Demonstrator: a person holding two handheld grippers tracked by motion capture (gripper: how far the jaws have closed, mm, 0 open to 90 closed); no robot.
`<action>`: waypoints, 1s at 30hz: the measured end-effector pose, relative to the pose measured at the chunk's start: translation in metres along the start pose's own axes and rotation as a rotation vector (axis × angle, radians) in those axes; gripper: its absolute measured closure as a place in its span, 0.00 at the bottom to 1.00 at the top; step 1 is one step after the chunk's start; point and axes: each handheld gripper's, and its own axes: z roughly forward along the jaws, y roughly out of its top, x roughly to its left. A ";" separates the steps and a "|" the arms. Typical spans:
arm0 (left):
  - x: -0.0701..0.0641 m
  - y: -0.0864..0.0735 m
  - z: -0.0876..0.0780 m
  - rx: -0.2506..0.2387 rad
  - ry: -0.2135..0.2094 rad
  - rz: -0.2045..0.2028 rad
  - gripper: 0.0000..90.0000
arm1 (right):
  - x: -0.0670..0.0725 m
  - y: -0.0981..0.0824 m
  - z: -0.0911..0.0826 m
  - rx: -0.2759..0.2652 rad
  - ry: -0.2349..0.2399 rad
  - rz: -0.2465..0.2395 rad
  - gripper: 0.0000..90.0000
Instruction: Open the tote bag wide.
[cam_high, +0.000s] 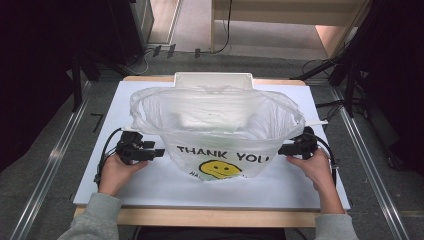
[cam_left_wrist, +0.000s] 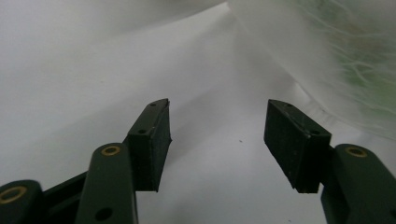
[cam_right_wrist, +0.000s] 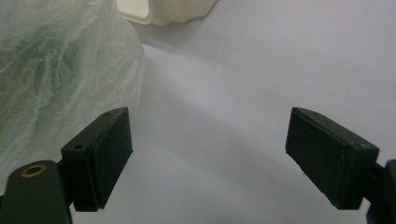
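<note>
A translucent white plastic bag (cam_high: 215, 125) printed "THANK YOU" with a yellow smiley stands open at the middle of the white table mat (cam_high: 165, 185). Something pale and greenish shows through its wall (cam_left_wrist: 359, 60) (cam_right_wrist: 42, 60). My left gripper (cam_high: 159, 152) rests on the mat just left of the bag, jaws apart with nothing between them (cam_left_wrist: 217, 135). My right gripper (cam_high: 283, 149) lies at the bag's right side, also open and empty (cam_right_wrist: 208, 154). Both point inward toward the bag's base.
A white plastic container (cam_high: 212, 80) stands behind the bag at the mat's far edge; its corner shows in the right gripper view (cam_right_wrist: 163, 11). Cables trail from both grippers. The wooden table edge (cam_high: 200, 217) runs along the front.
</note>
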 end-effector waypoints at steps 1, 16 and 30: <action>0.000 0.000 0.000 0.000 0.000 0.000 0.48 | 0.000 0.000 0.000 0.000 0.000 0.000 0.17; 0.005 0.001 0.000 0.003 -0.003 0.004 0.56 | -0.004 0.002 -0.007 -0.018 0.056 0.029 0.36; 0.011 0.003 0.004 0.037 -0.037 -0.072 0.40 | -0.009 0.003 -0.007 0.007 0.075 0.042 0.39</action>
